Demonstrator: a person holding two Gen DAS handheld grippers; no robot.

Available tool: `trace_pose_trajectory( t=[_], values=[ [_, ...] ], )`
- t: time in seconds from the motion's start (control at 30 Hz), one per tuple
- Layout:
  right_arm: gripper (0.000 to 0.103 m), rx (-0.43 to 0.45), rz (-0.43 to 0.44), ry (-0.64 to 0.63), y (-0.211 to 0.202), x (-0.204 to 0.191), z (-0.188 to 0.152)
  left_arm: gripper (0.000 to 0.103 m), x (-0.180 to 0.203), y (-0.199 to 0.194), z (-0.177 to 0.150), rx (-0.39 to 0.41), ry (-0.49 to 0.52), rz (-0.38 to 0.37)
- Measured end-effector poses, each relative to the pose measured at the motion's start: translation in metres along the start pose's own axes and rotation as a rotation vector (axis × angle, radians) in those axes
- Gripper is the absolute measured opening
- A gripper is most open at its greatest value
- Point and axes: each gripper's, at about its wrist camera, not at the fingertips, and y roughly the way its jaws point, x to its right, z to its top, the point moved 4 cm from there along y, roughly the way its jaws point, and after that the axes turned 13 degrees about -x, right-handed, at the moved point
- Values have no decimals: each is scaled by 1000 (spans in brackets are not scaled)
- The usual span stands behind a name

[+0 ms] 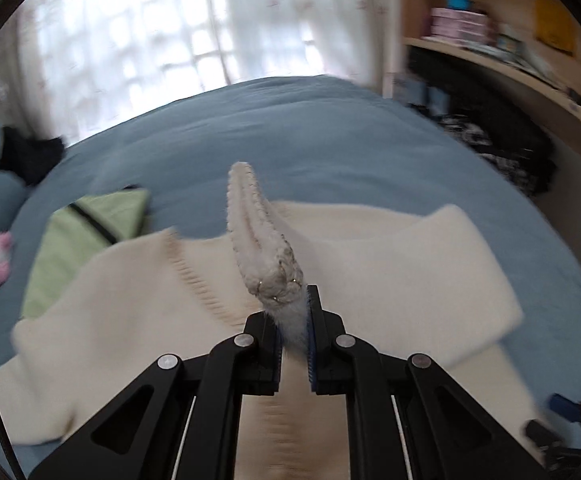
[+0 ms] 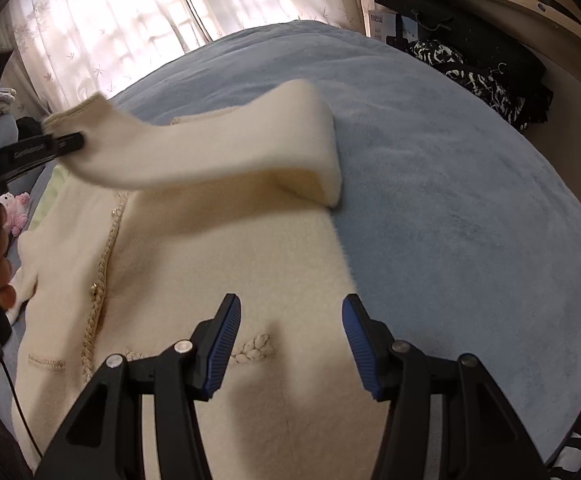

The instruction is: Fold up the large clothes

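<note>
Cream cardigan [image 2: 218, 264] sleeve cuff [image 1: 264, 248] pinched in my left gripper [image 1: 292, 320] | sleeve runs toward 3 o'clock | right gripper [image 2: 290, 344] spread, hovering empty over hem

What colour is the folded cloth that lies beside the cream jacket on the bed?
Light green with a thin dark stripe; the left wrist view shows it best.
</note>
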Motion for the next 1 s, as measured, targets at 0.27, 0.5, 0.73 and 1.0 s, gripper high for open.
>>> trace_pose_trajectory(
  t=[0.27, 0.5, 0.73, 1.0],
  values=[
    [53, -70, 74, -12, 21, -7, 4, 23, -72, 105, -58, -297, -130, -31],
    [73, 9, 92, -1, 12, 2, 64, 64, -93, 114, -49, -256, -239, -133],
    [73, -50, 92, 43, 62, 21, 154, 64, -102, 129, -45, -263, -244, -178],
    [62, -142, 87, 62, 129, 31, 210, 12, -108, 140, -16, -243, -251, -129]
  ],
)
